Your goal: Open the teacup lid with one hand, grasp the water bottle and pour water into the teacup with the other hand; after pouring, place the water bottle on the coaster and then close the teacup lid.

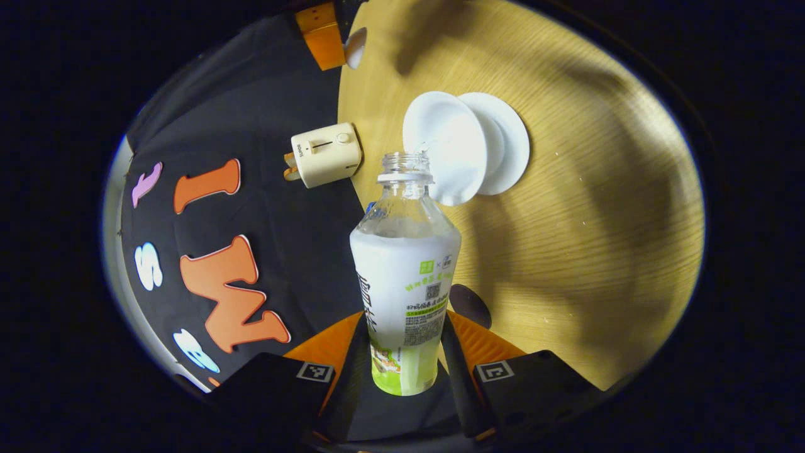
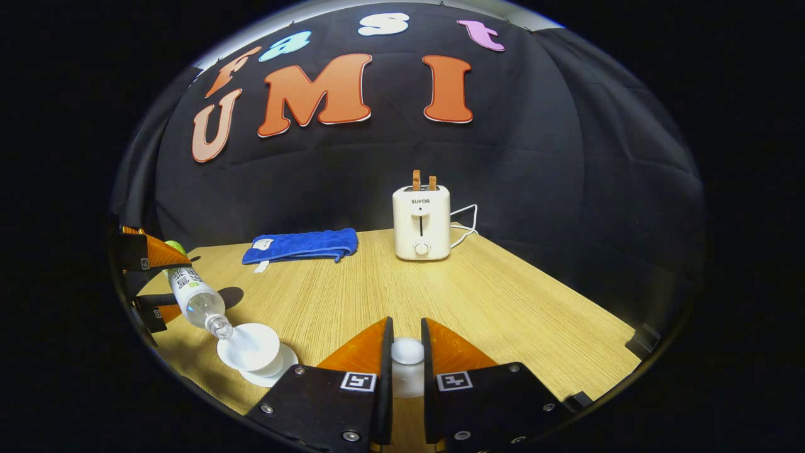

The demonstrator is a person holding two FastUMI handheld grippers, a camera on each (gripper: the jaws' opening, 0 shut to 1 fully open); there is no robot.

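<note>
Tipped right over the cup [image 1: 454,146], mouth down near the rim: clear plastic water bottle [image 1: 405,264], cap off, white-and-green label wrapped round the body. Clamped at the lower body by both fingers of the left gripper [image 1: 405,352], jaws closed just to the bottle's width. Seen from the right gripper view too, same bottle [image 2: 196,297] slanting down to the white cup [image 2: 249,346], thin stream of water at the mouth. Cup round, smooth, glossy white, sitting on a matching saucer [image 1: 506,141] that pokes out from under it.

Over on the right gripper [image 2: 406,352]: pinched shut on the lid [image 2: 407,351], a small white rounded knob showing between the two fingers, held up off the table [image 2: 503,302] and well apart from the cup.

Around it all: cream toaster [image 2: 421,220], boxy with rounded corners, two slices sticking up, white cord [image 2: 464,226] looping off its side, parked at the back edge by the black cloth wall. Blue towel [image 2: 302,245], fuzzy, folded long, lying flat near the back, left of the toaster. Small dark round patch [image 1: 470,305] on the wood just beside the bottle, maybe the coaster, can't tell for sure.

Tabletop pale wood grain, matte. Plenty of bare wood between cup and toaster, and out to the right edge.
</note>
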